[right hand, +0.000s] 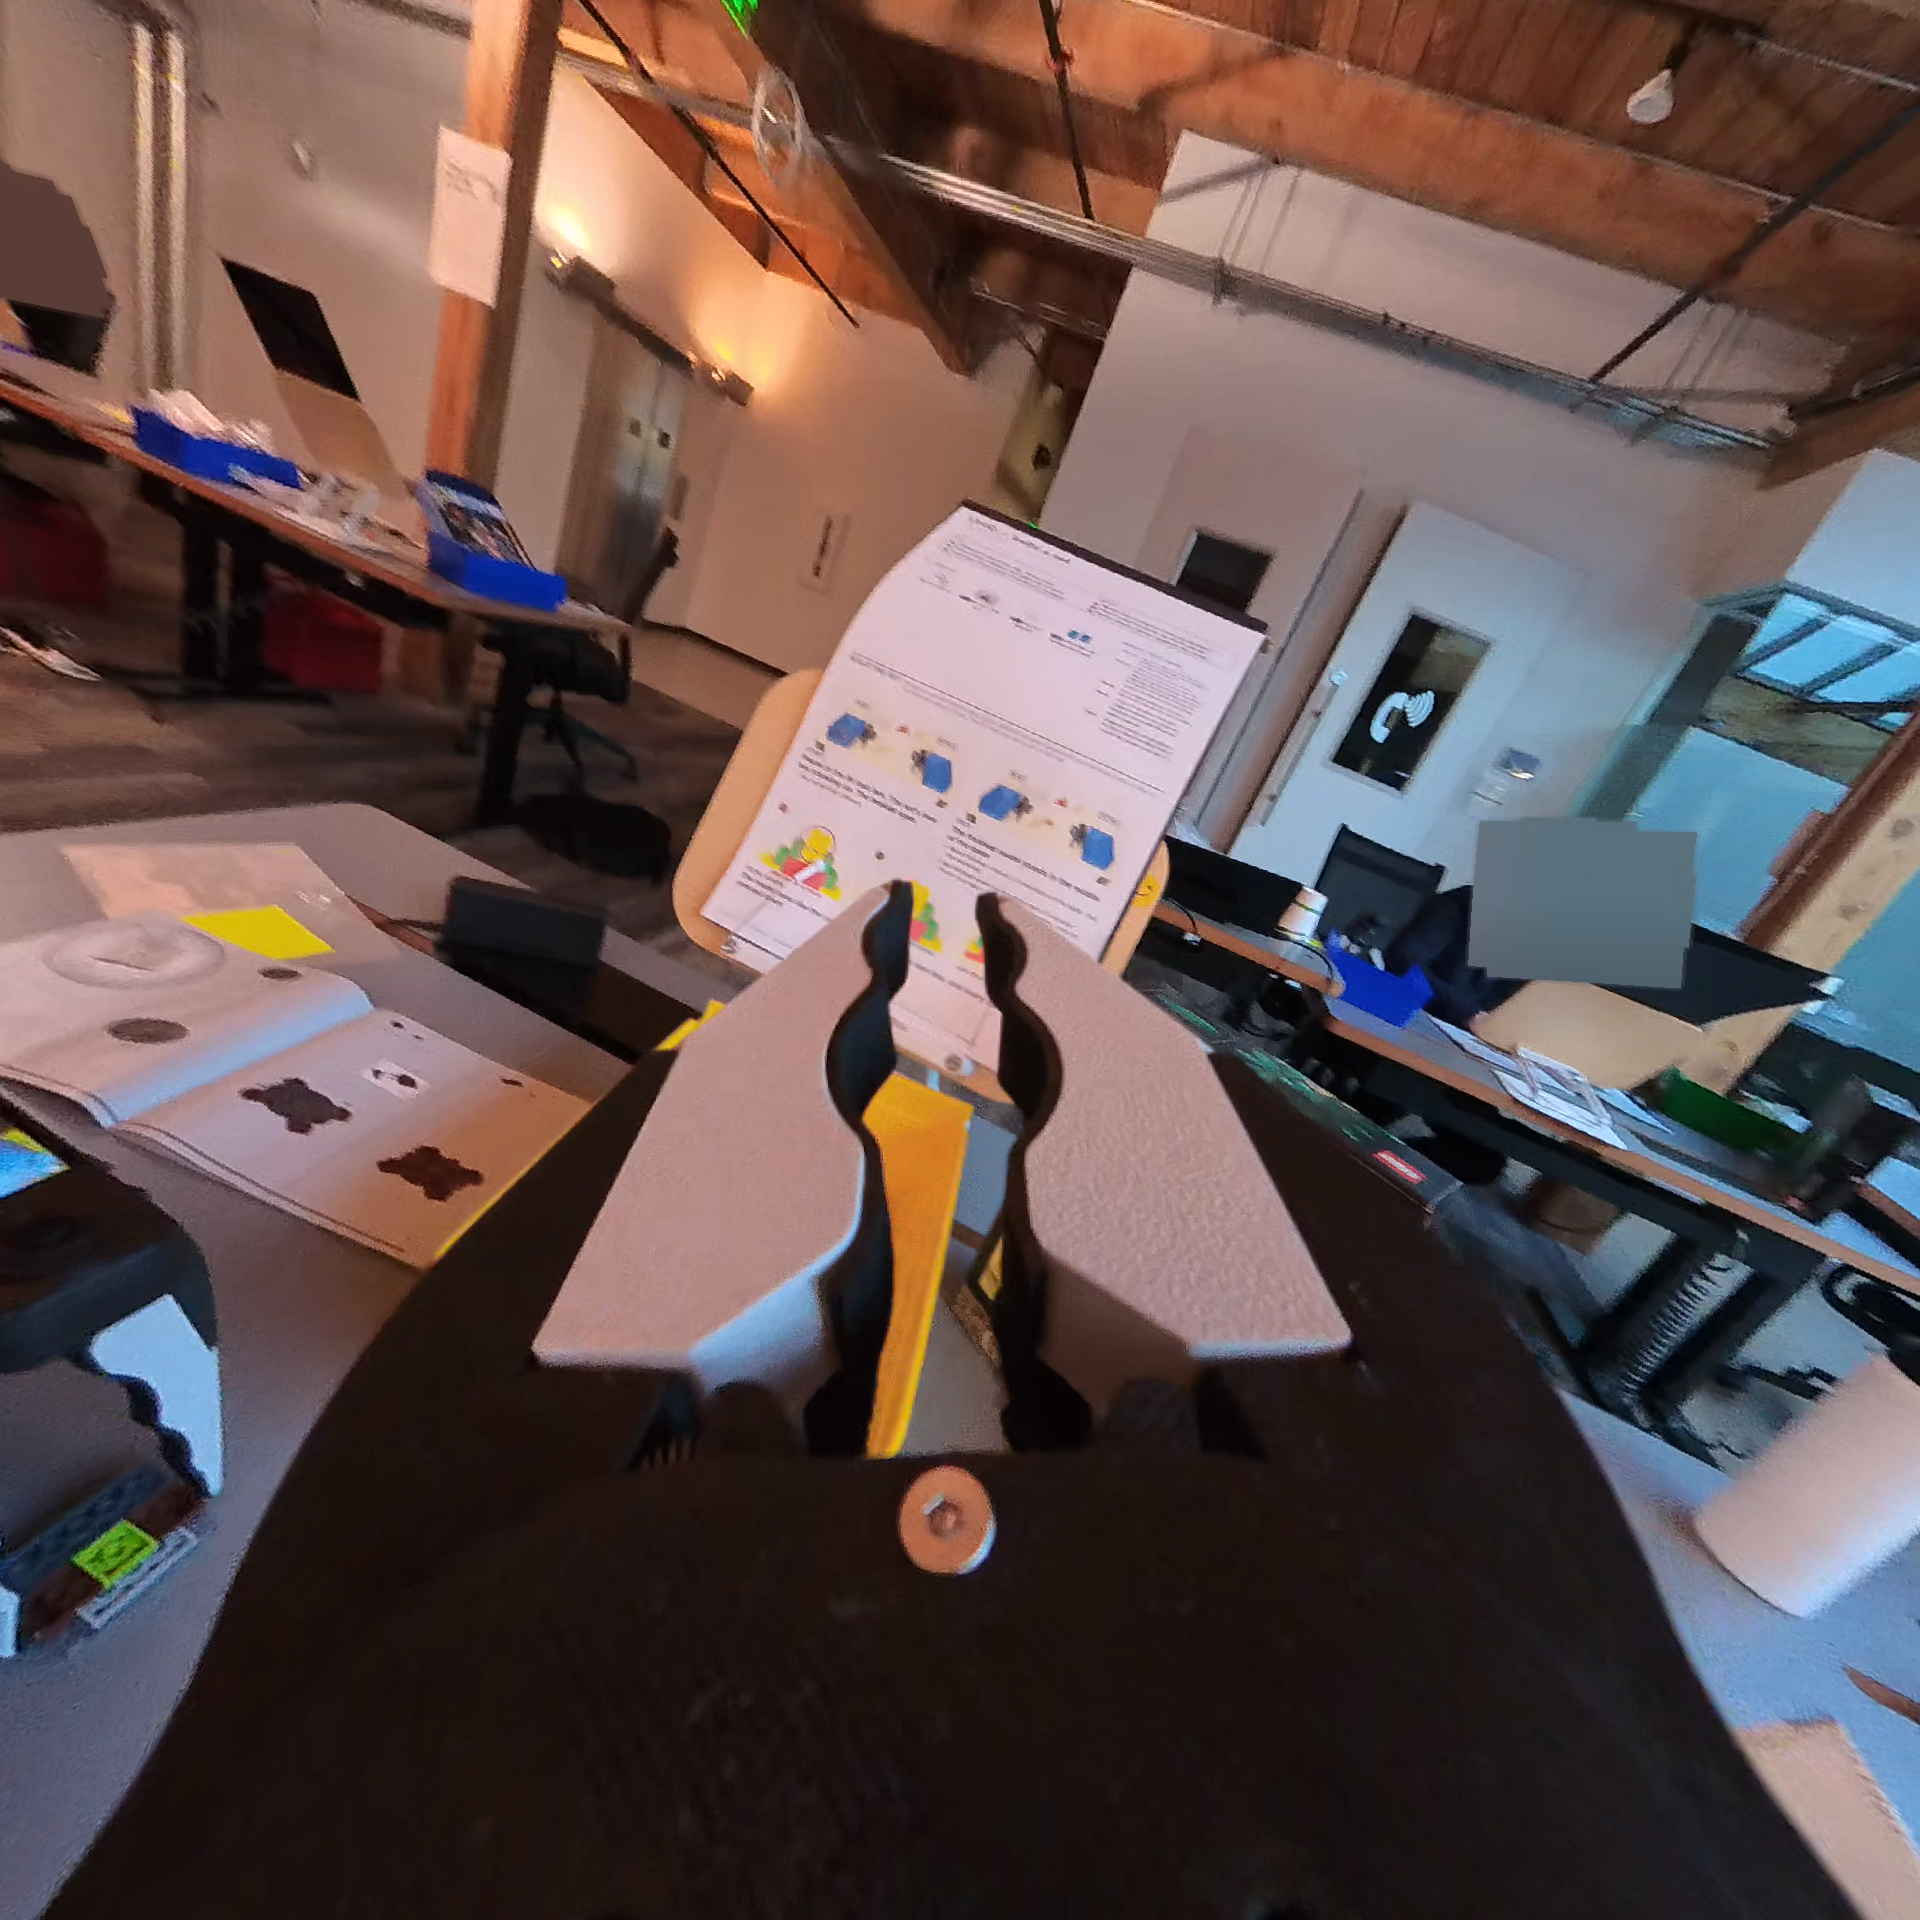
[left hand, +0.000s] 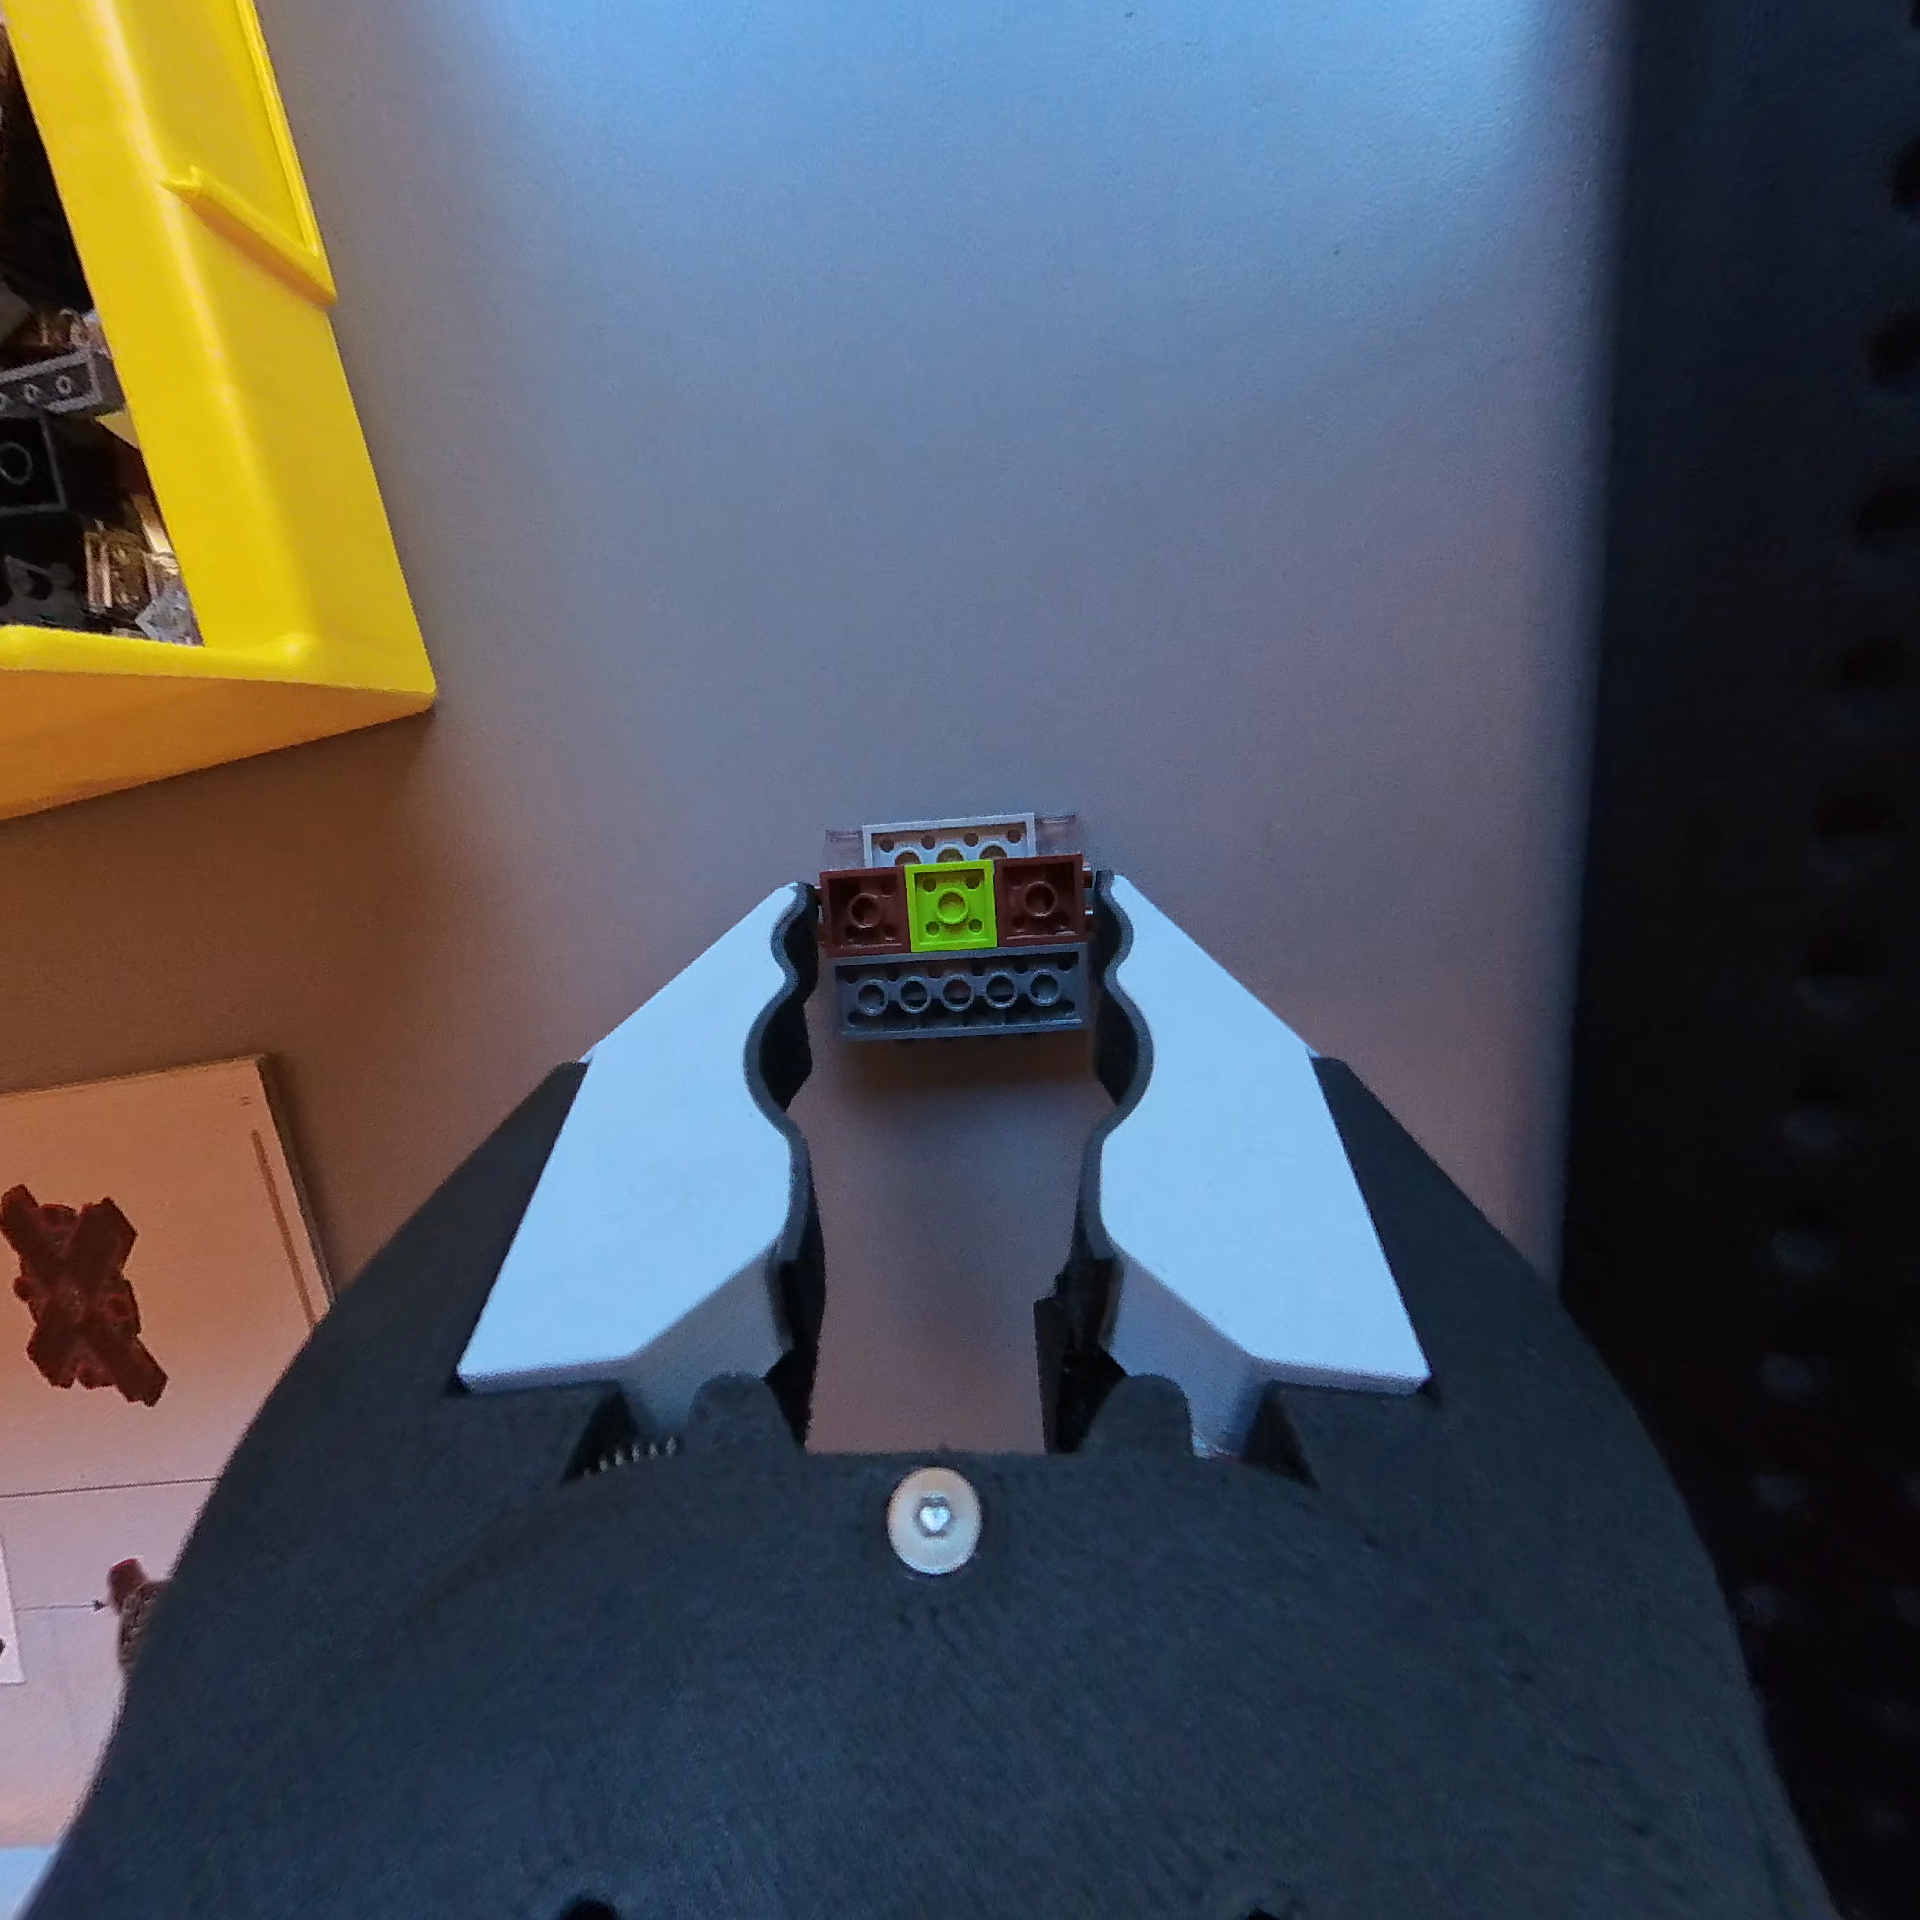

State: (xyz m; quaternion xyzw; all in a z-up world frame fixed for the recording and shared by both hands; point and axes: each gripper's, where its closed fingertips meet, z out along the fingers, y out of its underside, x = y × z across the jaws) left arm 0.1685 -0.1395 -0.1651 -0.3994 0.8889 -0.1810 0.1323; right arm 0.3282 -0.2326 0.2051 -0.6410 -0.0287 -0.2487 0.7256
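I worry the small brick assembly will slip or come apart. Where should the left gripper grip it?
Probably across the brown end bricks of the brick assembly, coming straight down as the left gripper already does: its fingertips flank those flat, parallel ends, the assembly's widest row.

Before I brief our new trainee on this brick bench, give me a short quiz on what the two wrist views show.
1. True or false: the left tongs grip the small brick assembly at its sides.
2. What colour is the square plate between the two brown pieces?
3. The right tongs are: A) gripping a brick, B) raised and empty, C) inside the yellow bin.

Key: 1 true; 2 lime green; 3 B.
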